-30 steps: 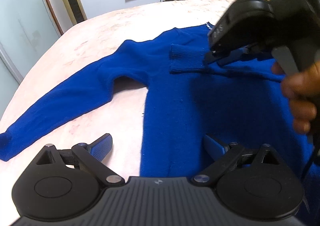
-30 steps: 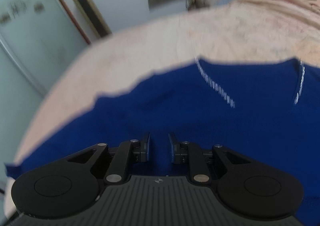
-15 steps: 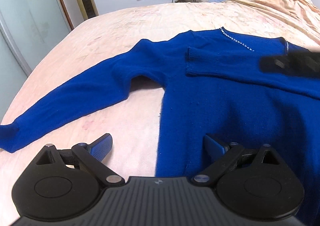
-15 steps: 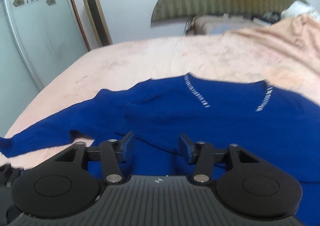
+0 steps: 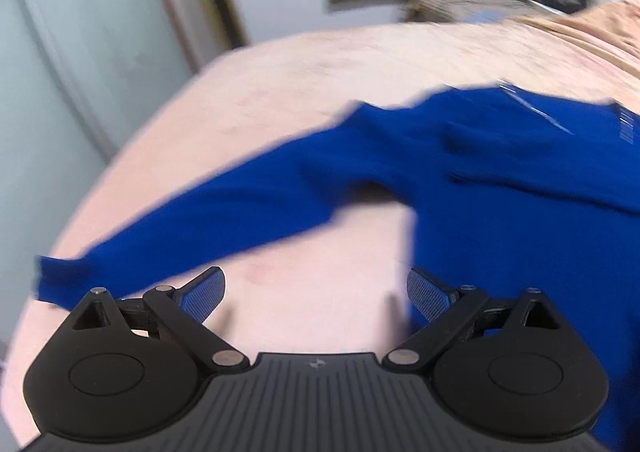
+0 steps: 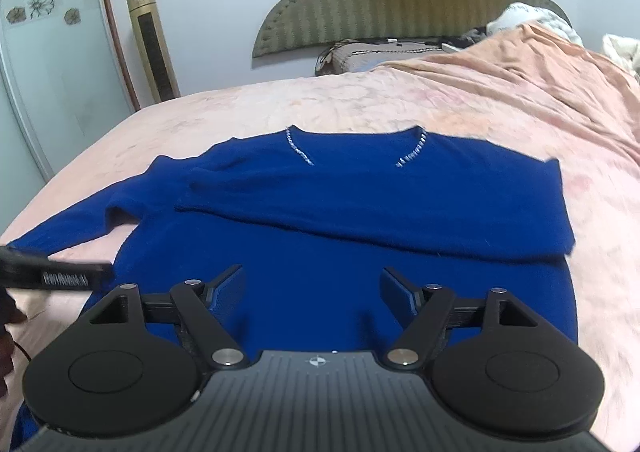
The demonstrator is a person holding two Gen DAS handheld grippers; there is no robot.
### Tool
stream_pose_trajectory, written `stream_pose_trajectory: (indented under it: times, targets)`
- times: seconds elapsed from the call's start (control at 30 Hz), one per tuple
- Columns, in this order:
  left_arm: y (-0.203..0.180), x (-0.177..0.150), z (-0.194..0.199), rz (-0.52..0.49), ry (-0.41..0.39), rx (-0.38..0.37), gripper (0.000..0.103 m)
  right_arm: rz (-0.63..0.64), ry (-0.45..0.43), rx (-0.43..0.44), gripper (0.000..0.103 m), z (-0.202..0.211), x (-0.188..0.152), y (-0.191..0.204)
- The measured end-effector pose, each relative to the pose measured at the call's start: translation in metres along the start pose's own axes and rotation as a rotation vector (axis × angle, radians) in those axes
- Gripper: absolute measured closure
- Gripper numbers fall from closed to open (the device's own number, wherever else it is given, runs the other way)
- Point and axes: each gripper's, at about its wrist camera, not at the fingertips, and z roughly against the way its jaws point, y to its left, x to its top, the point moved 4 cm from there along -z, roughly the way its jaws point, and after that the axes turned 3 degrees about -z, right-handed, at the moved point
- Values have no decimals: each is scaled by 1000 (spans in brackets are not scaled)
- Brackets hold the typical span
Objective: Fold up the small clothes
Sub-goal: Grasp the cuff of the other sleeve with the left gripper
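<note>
On the bed [image 6: 400, 100], the blue sweater [image 6: 360, 212] looks soft, light and limp; its outstretched sleeve [image 5: 192, 228] cuff suits pinching. Both grippers' jaws are spread, empty.

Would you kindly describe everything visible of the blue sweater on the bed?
The blue sweater is a deep blue knit lying flat on the pink bedspread, neckline away from the camera, its collar trimmed with silvery beads. One sleeve is folded across the chest; the other sleeve stretches out over the bedspread. Neither open hand-held gripper visibly grips it.
</note>
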Motion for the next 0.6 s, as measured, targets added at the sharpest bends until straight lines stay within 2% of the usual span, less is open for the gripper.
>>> stream_pose_trajectory:
  times: [0.13, 0.23, 0.33, 0.37, 0.43, 0.57, 0.6]
  targets:
    - [60, 16, -28, 128, 18, 120, 5, -12, 5, 16, 24, 2, -9, -3]
    - [108, 14, -60, 233, 76, 163, 5, -13, 9, 25, 23, 2, -13, -1]
    - [147, 0, -95, 282, 170, 211, 5, -14, 12, 35, 22, 2, -15, 2]
    - [161, -6, -103, 282, 187, 249, 3, -13, 13, 39, 21, 2, -15, 3]
    - [189, -14, -110, 300, 171, 318, 3, -9, 14, 44, 19, 2, -16, 4]
    - [257, -22, -107, 376, 218, 567, 5, -13, 15, 44, 18, 1, -16, 5]
    - [271, -24, -101, 414, 214, 577, 5, -15, 15, 44, 18, 2, -16, 6]
